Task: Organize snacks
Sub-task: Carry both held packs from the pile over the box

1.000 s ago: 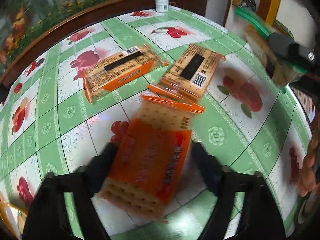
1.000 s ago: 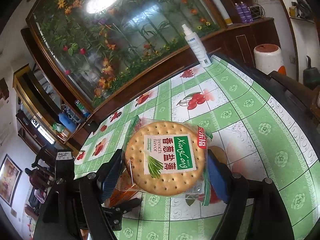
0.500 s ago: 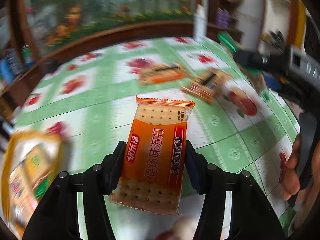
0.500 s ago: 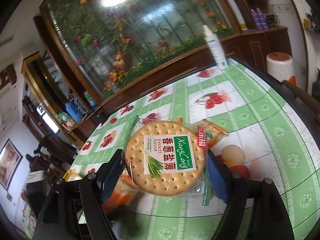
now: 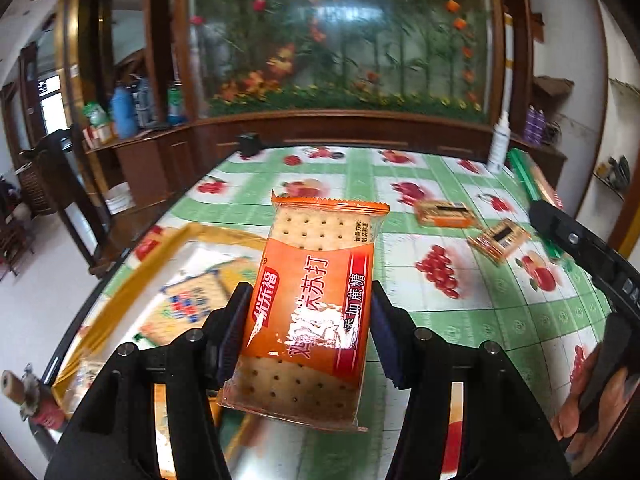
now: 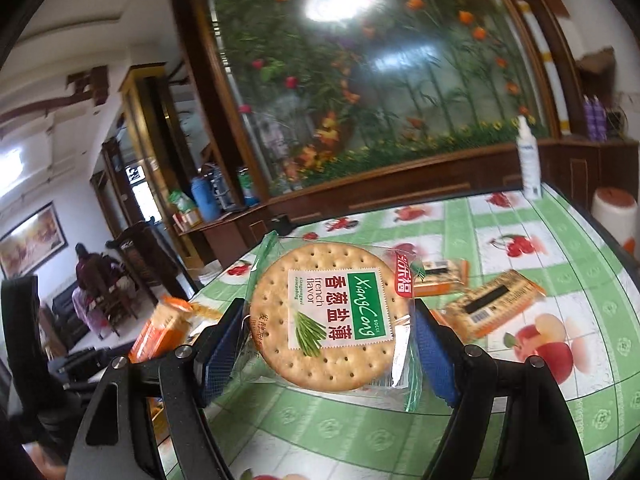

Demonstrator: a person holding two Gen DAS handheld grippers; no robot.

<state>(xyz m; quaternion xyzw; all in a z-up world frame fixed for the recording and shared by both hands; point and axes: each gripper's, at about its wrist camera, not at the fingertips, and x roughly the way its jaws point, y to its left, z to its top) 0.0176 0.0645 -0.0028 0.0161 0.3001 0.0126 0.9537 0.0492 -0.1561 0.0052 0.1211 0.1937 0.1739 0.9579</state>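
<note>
The orange cracker packet point(image 5: 316, 312) sits pinched in the left gripper point(image 5: 308, 332), held by its long sides so its length runs straight ahead, away from the hand, the crimped end pointing out over the tabletop point(image 5: 440, 320). It hangs clear of the surface. Just below and to the left of it lies a yellow-rimmed tray point(image 5: 132, 280) at the near left edge of the tabletop, with what looks like another biscuit pack already inside, though that part is blurred. I would judge the tray to be where this packet goes, and the left hand is plainly the nearer one: the packet already overlaps the tray's right rim in the left wrist view, so the move is a short swing left and down.

The round biscuit pack point(image 6: 332, 320) is clamped across its width in the right gripper point(image 6: 328, 344), face up, also off the surface. From the right wrist view the tray itself cannot be made out; only the orange packet shows, to the lower left.

Two more orange packets point(image 5: 444, 213) point(image 5: 498, 238) lie on the tabletop, well off to the right of the left gripper, near the far side. A white spray bottle point(image 5: 499, 145) stands at the back edge.
</note>
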